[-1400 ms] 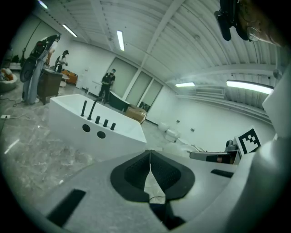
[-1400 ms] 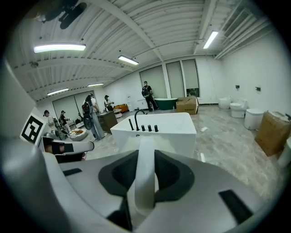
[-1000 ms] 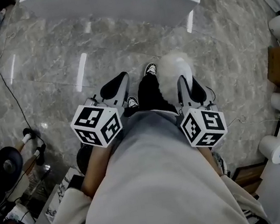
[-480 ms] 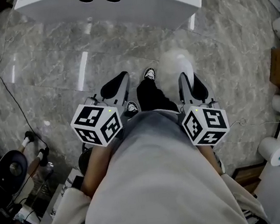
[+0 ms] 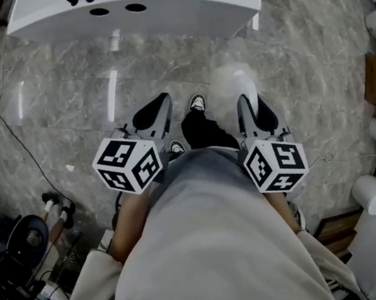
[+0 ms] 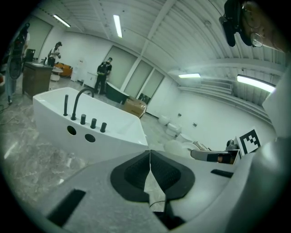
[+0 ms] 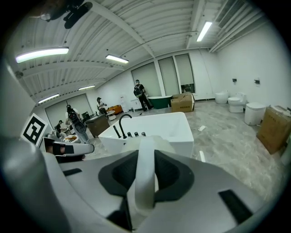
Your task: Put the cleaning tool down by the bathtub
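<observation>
Nearest, at the right: right hand-held gripper clamped on the white handle of the cleaning tool, pads pressed to either side of it, fluffy white head poking out ahead of the jaws and hanging above the marble floor, well short of the bathtub. At the left, level with it: left hand-held gripper closed on nothing, pads meeting along a seam. Judged as the carry toward the tub, with the set-down not yet begun. To do it well: walk up to the near wall of the tub, hold the grip firm on the handle until resting the head on the floor, lower with the head leading and the handle tilted down to avoid a drop or a roll, pick a bare patch of floor just beside the tub wall and away from the person's shoe, then part the jaws only after settling the tool's weight on the floor, and draw back along the line of the handle. Hold the left one aside, out of the path. Counted, near to far: two hand-held grippers, one cleaning tool, one bathtub; on the tub's near deck two round holes, one curved spout, one upright rod and three short knobs beside it; farther off, past the tub, a cardboard box and at least two standing people
</observation>
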A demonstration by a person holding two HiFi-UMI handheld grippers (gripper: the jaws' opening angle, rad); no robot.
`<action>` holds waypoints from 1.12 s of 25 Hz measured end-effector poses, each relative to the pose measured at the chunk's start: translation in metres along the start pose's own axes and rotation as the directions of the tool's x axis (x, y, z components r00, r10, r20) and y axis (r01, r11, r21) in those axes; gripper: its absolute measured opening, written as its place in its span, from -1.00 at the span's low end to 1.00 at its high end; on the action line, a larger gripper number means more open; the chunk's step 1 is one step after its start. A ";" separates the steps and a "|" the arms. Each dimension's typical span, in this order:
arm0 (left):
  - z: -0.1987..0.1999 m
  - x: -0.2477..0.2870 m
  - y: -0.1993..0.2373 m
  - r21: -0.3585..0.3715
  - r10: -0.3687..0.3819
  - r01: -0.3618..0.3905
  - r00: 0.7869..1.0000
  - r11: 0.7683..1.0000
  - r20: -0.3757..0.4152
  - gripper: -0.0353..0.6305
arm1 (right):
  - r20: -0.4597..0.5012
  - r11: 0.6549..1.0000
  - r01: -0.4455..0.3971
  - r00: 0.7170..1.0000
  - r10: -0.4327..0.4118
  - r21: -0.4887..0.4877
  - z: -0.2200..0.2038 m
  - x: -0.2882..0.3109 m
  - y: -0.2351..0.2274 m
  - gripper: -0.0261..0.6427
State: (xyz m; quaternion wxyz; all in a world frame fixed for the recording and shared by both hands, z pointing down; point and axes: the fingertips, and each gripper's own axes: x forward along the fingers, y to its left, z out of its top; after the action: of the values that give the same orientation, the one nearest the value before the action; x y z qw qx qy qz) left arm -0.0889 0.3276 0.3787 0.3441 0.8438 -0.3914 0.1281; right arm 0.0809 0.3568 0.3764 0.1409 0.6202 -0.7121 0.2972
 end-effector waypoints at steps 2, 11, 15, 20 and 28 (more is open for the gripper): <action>0.007 0.014 -0.003 0.007 -0.004 0.004 1.000 1.000 -0.005 -0.87 | 0.002 1.000 -0.001 1.000 0.001 0.013 0.007 0.008 -0.011 -0.66; 0.035 0.076 -0.028 0.040 -0.004 0.004 1.000 0.999 -0.007 -0.87 | 0.019 0.999 -0.013 1.000 0.012 0.051 0.039 0.033 -0.070 -0.66; 0.047 0.096 -0.035 0.054 0.004 -0.004 1.000 0.999 -0.001 -0.87 | 0.032 0.998 -0.029 0.999 0.027 0.061 0.051 0.044 -0.086 -0.66; 0.055 0.120 -0.040 0.071 0.007 -0.007 1.000 0.997 -0.003 -0.87 | 0.056 0.996 -0.048 0.997 0.044 0.071 0.062 0.061 -0.101 -0.66; 0.066 0.135 -0.040 0.093 -0.001 0.003 1.000 0.996 -0.018 -0.87 | 0.077 0.995 -0.040 0.996 0.034 0.088 0.073 0.070 -0.112 -0.66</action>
State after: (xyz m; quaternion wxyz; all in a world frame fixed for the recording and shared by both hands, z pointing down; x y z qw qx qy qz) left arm 0.0268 0.2234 0.3776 0.3082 0.8580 -0.3811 0.1534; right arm 0.1877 0.2507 0.3869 0.0805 0.6234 -0.7144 0.3075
